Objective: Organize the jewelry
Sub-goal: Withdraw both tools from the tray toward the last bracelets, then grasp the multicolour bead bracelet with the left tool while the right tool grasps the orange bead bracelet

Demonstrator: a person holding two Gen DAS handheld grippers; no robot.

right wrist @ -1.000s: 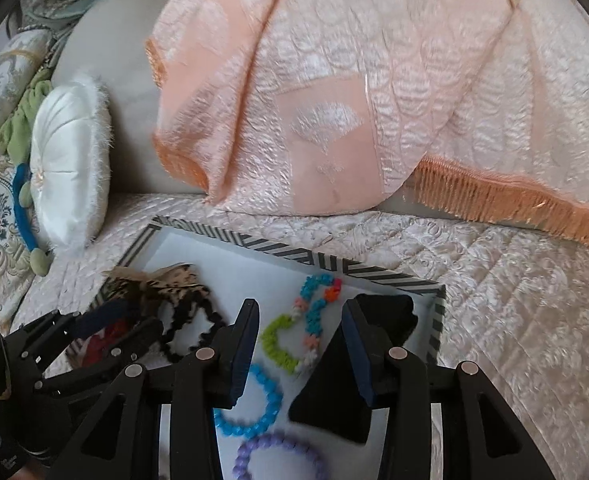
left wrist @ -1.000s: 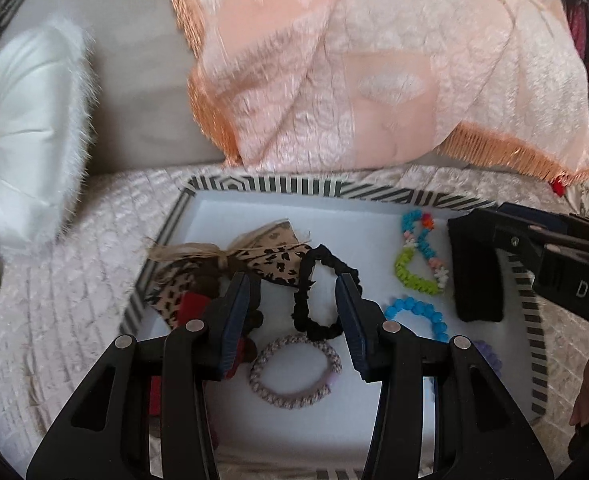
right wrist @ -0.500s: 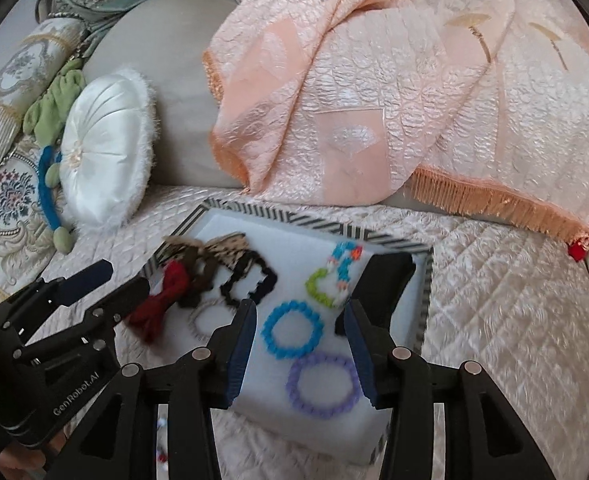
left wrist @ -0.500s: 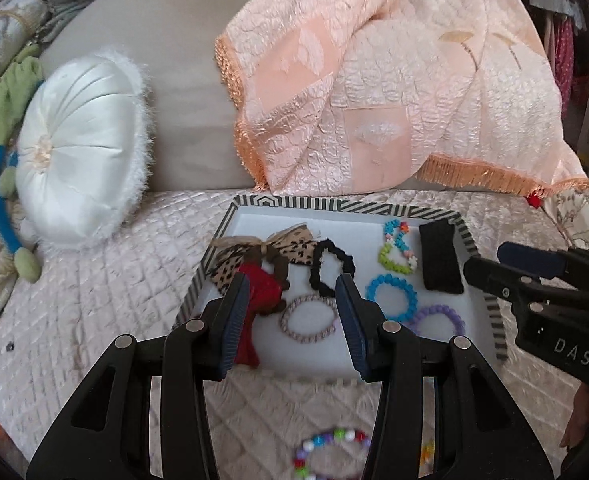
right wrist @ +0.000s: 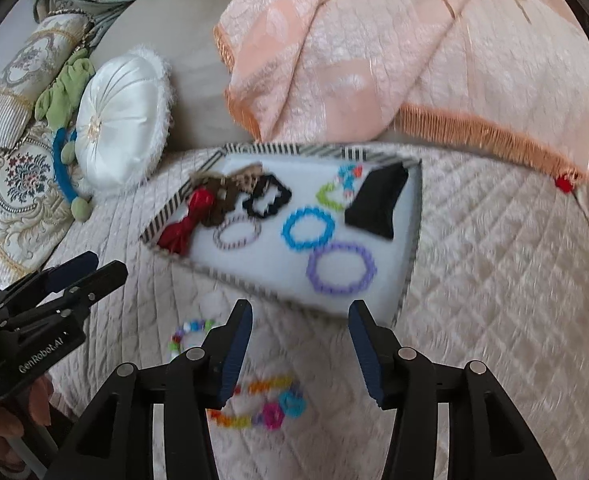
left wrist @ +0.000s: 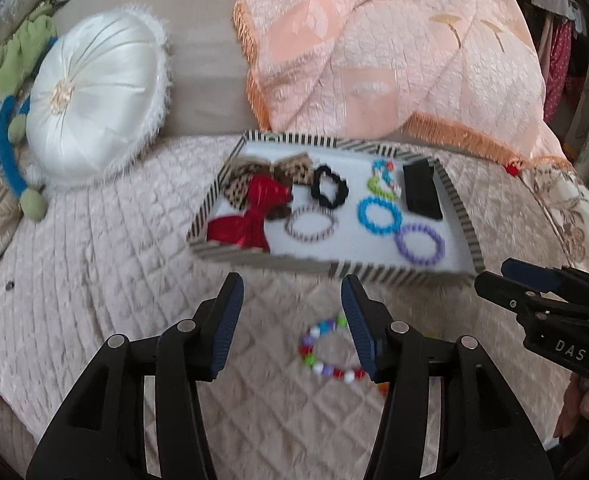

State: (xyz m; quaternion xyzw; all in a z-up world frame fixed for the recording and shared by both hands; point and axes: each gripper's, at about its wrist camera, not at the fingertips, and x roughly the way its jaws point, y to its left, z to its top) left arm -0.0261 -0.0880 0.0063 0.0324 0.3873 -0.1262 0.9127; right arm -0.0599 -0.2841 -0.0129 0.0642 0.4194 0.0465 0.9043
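A striped-rim tray (left wrist: 460,216) (right wrist: 412,264) lies on the quilted bed. In it are a red bow (left wrist: 254,216), a leopard bow (left wrist: 290,168), a black scrunchie (left wrist: 328,188), a grey band (left wrist: 310,226), a blue bracelet (left wrist: 379,216) (right wrist: 308,227), a purple bracelet (left wrist: 420,245) (right wrist: 340,267), a green-blue bead piece (left wrist: 382,179) and a black clip (left wrist: 421,191). A multicolour bead bracelet (left wrist: 326,354) (right wrist: 188,334) lies on the quilt before the tray. A second colourful bracelet (right wrist: 262,404) lies near it. My left gripper (left wrist: 292,320) and right gripper (right wrist: 300,346) are open and empty, above the quilt.
A white round cushion (left wrist: 94,104) leans at the back left. A peach fringed blanket (left wrist: 394,52) is draped behind the tray. A green and blue cord toy (left wrist: 10,128) lies at the far left.
Both grippers have pulled back and up from the tray. The black clip, near the right gripper before, lies in the tray. The loose bracelets on the quilt have come into view.
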